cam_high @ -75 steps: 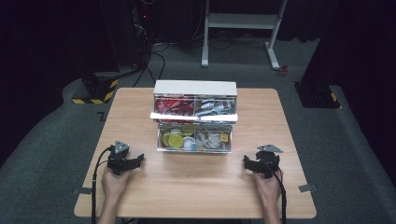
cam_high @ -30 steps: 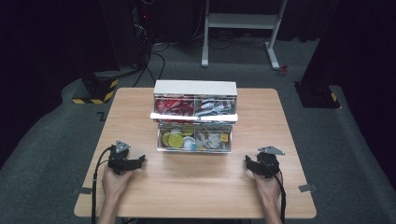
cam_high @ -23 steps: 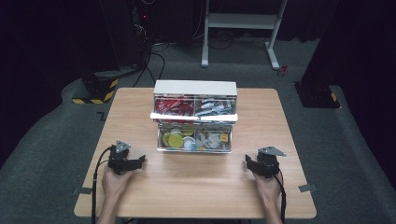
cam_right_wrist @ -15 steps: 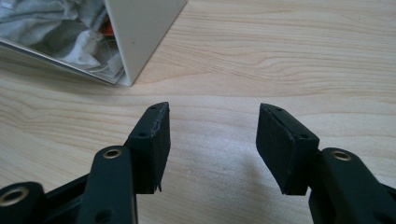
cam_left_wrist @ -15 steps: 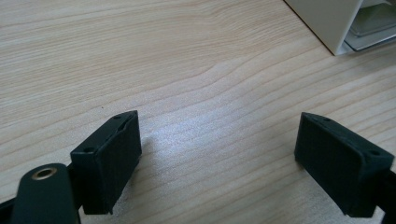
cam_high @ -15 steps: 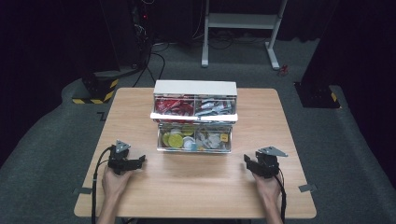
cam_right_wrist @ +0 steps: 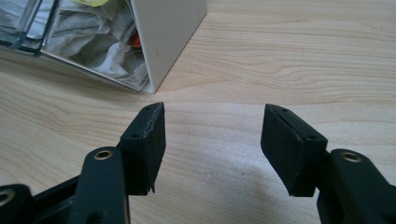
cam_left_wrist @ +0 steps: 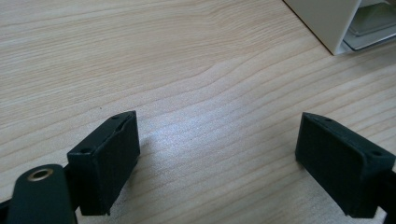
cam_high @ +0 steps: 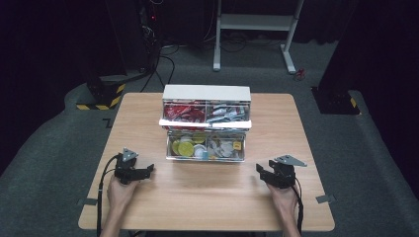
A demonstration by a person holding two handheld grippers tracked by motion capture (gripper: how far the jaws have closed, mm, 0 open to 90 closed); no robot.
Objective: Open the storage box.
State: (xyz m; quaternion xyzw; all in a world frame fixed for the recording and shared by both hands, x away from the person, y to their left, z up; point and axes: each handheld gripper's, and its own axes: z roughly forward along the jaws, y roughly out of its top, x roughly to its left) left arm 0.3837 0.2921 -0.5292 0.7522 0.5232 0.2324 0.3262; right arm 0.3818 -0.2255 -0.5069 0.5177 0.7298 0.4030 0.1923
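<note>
At the near left of the wooden table (cam_high: 148, 123) the left gripper (cam_high: 146, 170) rests low in the person's hand, jaws spread wide over bare wood. In the middle, apart from both, stands the white drawer box (cam_high: 206, 92), its lower clear drawer (cam_high: 205, 147) pulled out and full of small items. At the near right the right gripper (cam_high: 261, 171) has just been opening its jaws, nothing between them.

Wooden table (cam_high: 148, 123), white drawer box (cam_high: 206, 94) centre, left claw (cam_high: 148, 169), right claw (cam_high: 260, 169) flanking

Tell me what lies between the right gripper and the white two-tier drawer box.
Only bare wooden table separates the right gripper from the white two-tier drawer box, as the high view and the right gripper view show.
</note>
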